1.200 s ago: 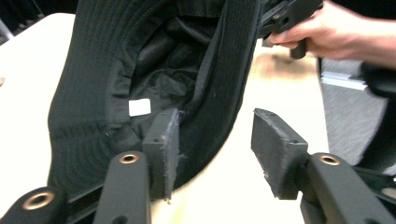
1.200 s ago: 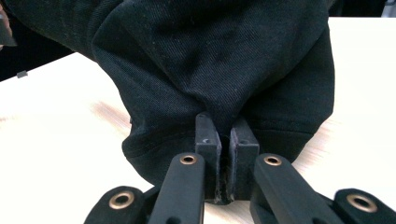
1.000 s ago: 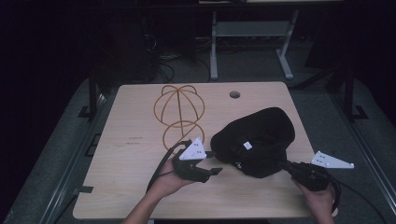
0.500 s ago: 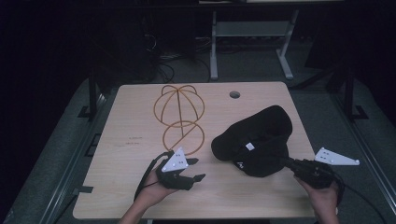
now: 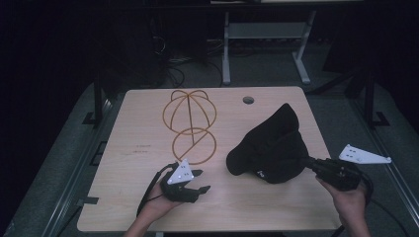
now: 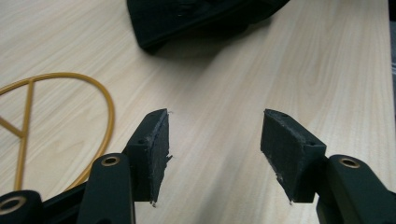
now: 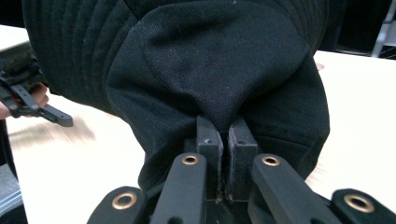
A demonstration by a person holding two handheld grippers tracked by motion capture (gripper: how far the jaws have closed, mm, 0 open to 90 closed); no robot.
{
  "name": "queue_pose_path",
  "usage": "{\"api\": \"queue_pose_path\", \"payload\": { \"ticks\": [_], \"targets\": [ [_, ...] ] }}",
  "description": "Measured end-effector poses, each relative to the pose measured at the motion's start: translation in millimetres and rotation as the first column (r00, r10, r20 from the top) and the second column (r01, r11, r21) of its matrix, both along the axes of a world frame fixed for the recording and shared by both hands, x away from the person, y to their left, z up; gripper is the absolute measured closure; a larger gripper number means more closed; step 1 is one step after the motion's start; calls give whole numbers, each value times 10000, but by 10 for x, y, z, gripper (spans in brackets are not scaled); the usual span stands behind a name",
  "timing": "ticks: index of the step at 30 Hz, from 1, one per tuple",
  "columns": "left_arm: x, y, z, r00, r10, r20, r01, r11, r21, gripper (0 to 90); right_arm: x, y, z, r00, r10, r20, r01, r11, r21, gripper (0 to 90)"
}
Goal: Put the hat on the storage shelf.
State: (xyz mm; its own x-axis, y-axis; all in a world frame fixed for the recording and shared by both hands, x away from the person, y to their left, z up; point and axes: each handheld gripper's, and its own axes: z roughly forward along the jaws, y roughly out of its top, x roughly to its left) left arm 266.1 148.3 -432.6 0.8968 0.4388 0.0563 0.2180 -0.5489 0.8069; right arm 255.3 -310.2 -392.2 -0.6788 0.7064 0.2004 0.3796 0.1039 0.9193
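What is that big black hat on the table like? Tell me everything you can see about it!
The black hat looks like soft woven cloth, with rows of stitching round its brim. It is crumpled, its crown bulging up toward the far right of the wooden table. The right gripper has its jaws shut on a fold of its cloth at the near right side. The brim's front edge sits low over the table, near the open left gripper, which does not touch it.

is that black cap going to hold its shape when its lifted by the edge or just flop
Probably flop: the black cap is soft cloth, bunching into folds where the right claw pinches it shut. Its stitched brim looks stiffer and may stay flat. It seems light, since one small pinch holds it tilted up off the table.
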Motion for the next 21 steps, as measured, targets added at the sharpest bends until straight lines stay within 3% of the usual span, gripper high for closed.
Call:
{"api": "queue_pose_path", "payload": {
  "ticks": [14,17,21],
  "targets": [
    [30,52,-53,9997,183,-149,-187,9994,-292,417,61,-49,250,9998,140,123,-145,9990,425,864],
    [41,70,-45,9992,229,-316,-247,9980,-579,416,121,-29,353,9997,232,97,-237,9978,616,864],
    [55,82,-55,9991,314,-277,-328,9980,-531,414,188,1,470,9994,316,158,-326,9969,710,864]
  ]
}}
